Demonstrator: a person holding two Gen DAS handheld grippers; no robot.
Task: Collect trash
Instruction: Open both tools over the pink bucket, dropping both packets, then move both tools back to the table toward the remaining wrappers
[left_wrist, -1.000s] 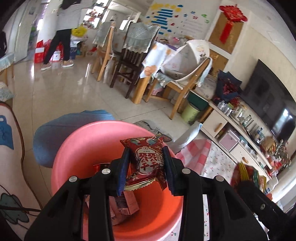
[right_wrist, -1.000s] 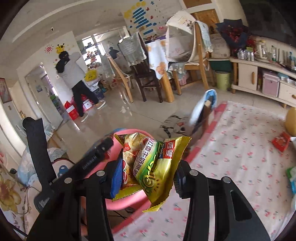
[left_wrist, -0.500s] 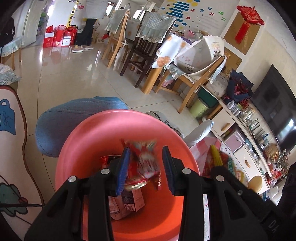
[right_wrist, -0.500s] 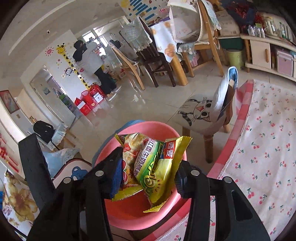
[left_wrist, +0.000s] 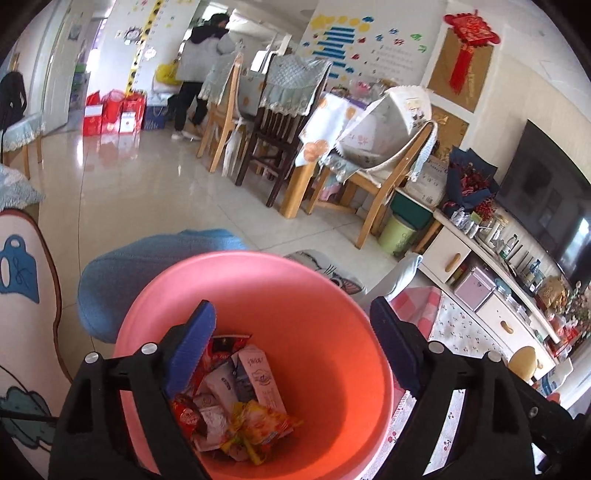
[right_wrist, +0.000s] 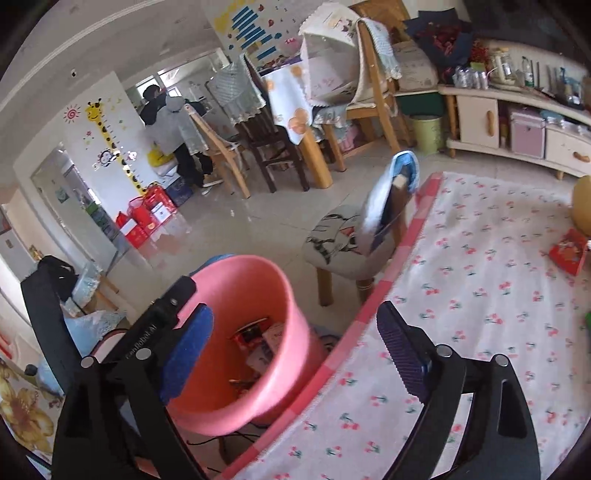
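Both grippers are over the pink bucket (left_wrist: 332, 295) right now and both have just been opening up. The left gripper (left_wrist: 291, 328) has its jaws spread wide apart with nothing between them. Straight below and ahead of it, down in the bottom of the bucket, sits the trash: a little milk carton (left_wrist: 260, 376), a red snack wrapper (left_wrist: 221, 349) tucked close under the left-hand blue pad, some white packets, and a yellow-orange snack bag (left_wrist: 264, 426) nearest the camera. It's all heaped on the near-left side of the bucket floor; the far-right part of the floor is bare.

The right gripper (right_wrist: 295, 332) is the same deal, jaws wide apart, nothing clamped. From its view the bucket (right_wrist: 236, 288) is ahead and to the left, mostly behind the left-hand pad, and you can just make out bits of red wrapper and white carton inside it. It's a bit blurry, so I can't tell which piece is which from there. The black body of the other gripper pokes in at the left, right next to the bucket rim.

To the right of the right gripper there's a cherry-print mat (right_wrist: 480, 295) with a pink checked border, and a red packet (right_wrist: 567, 251) is lying on it far off to the right, well away from the bucket. Beyond the bucket there's a small cat-print stool (right_wrist: 343, 236) standing at the mat's edge. A blue cushion (left_wrist: 147, 266) sits just behind the bucket in the left view. Way in the back a person (left_wrist: 203, 74) is standing by the dining chairs.
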